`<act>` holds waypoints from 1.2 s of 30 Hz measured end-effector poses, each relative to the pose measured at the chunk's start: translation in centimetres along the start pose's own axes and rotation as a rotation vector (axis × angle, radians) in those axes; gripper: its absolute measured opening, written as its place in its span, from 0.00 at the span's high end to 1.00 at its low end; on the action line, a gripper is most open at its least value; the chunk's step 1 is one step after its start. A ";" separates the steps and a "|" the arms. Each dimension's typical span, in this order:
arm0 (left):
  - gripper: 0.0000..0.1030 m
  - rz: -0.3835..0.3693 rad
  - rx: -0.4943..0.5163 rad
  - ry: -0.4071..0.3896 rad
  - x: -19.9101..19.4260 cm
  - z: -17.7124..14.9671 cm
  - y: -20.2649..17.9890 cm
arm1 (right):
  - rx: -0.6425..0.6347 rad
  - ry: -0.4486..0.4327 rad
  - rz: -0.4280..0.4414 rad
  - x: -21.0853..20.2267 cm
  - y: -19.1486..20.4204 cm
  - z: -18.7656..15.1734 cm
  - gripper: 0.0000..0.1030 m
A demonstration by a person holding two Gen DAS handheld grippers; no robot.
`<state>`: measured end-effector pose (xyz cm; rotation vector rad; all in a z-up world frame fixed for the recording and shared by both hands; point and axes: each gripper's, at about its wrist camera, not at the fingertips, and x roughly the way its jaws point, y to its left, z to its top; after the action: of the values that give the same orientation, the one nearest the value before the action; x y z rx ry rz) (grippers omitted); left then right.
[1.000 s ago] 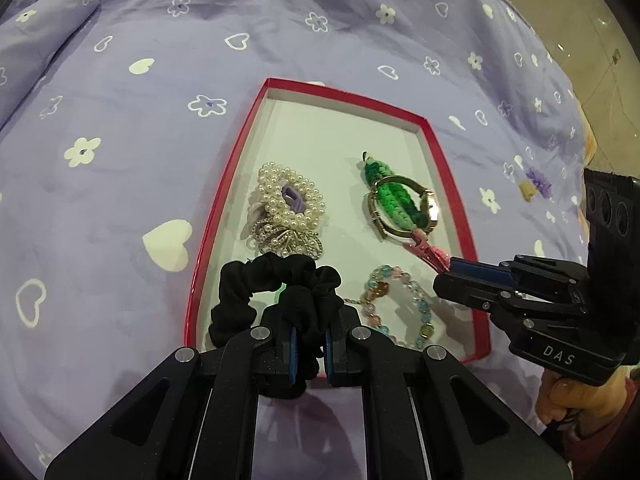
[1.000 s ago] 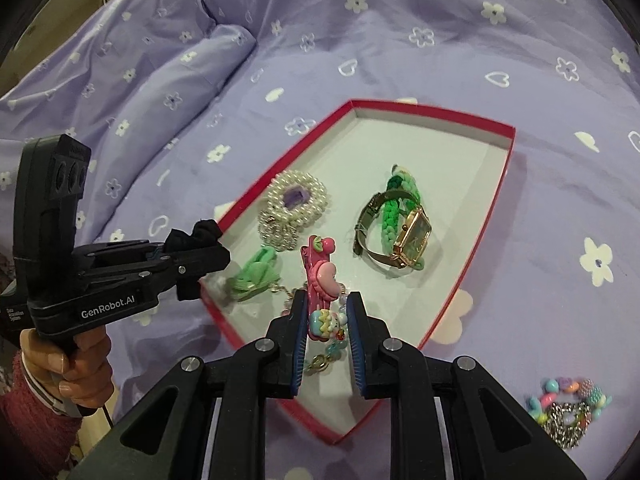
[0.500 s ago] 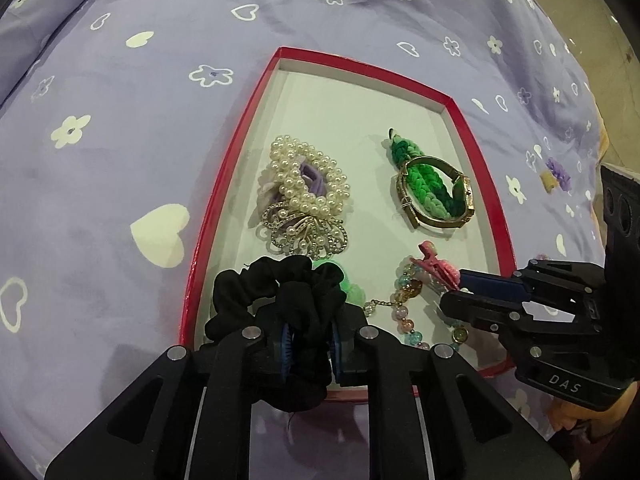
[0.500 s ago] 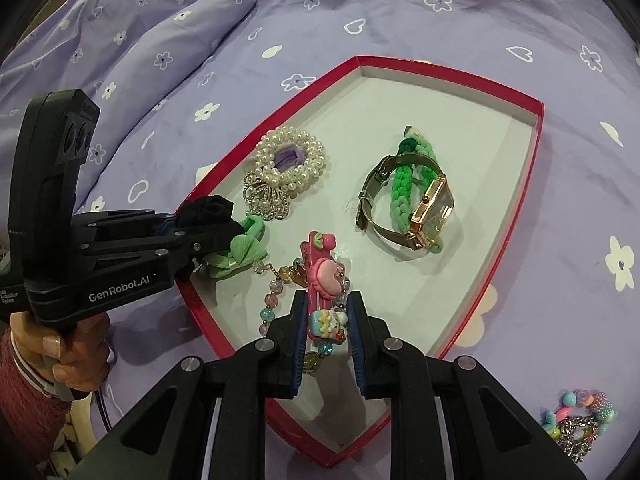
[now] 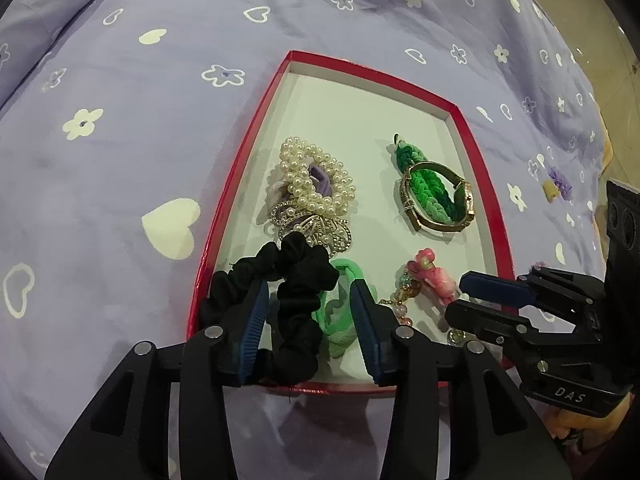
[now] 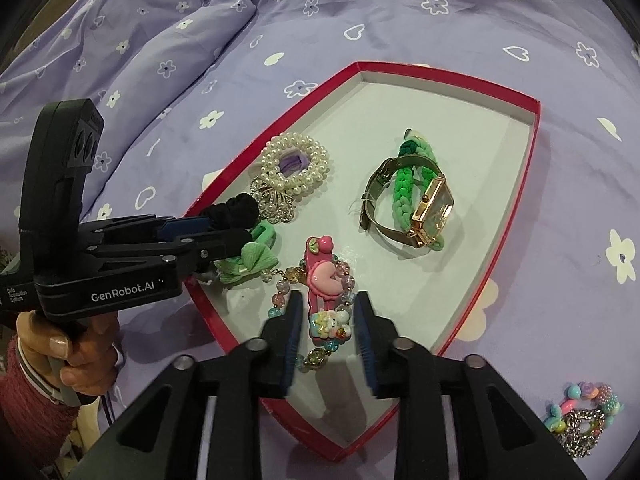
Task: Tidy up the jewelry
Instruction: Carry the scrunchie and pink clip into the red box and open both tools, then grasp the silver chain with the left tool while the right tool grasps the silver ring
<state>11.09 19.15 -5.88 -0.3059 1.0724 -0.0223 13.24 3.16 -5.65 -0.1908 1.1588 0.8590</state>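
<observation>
Everything's sitting on a purple bedspread (image 6: 400, 20) printed with white hearts and flowers, kinda rumpled into a fold (image 6: 132, 40) up around 10 o'clock in the right view. Tan floor (image 5: 600, 40) peeks in at 2 o'clock in the left view.

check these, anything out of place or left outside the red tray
Yes: a colourful bead bracelet lies on the purple bedspread, outside the red tray. Inside the tray, the pink hair clip lies across a beaded bracelet.
</observation>
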 end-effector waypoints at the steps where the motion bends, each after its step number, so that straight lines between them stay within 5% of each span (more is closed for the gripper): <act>1: 0.59 0.007 0.004 -0.004 -0.2 -0.1 -0.1 | -0.002 -0.004 0.004 -0.2 0.0 0.0 0.66; 17: 0.41 0.023 -0.060 -0.084 -4.3 -2.4 -1.1 | 0.076 -0.140 0.012 -6.0 -1.3 -2.2 0.61; 36: 0.38 -0.054 0.016 -0.078 -5.1 -4.9 -7.8 | 0.294 -0.240 -0.141 -13.7 -8.9 -12.0 0.58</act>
<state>5.38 11.38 -1.67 -0.3188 0.9859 -0.0670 8.79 -16.18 -1.53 0.0706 1.0182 0.5618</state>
